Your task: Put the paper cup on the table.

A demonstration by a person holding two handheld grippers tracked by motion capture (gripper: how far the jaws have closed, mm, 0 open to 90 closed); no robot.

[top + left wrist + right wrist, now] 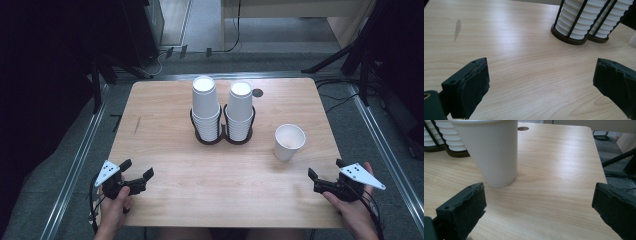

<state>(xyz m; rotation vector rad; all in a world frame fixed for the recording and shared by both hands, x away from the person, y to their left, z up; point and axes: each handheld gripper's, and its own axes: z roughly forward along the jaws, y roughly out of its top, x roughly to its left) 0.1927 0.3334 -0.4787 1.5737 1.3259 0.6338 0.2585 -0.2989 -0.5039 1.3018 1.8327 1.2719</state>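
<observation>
Standing alone on the bench (165,165), the single paper cup (289,141) sat upright just right of the black holder (223,136), whose two wells carried stacks of white cups (206,107). Both the left gripper (136,175) and the right gripper (325,176) rested near the front edge with fingers spread wide, holding nothing. Judging by this, the loose cup was ungrasped and its handling remained to do.
</observation>
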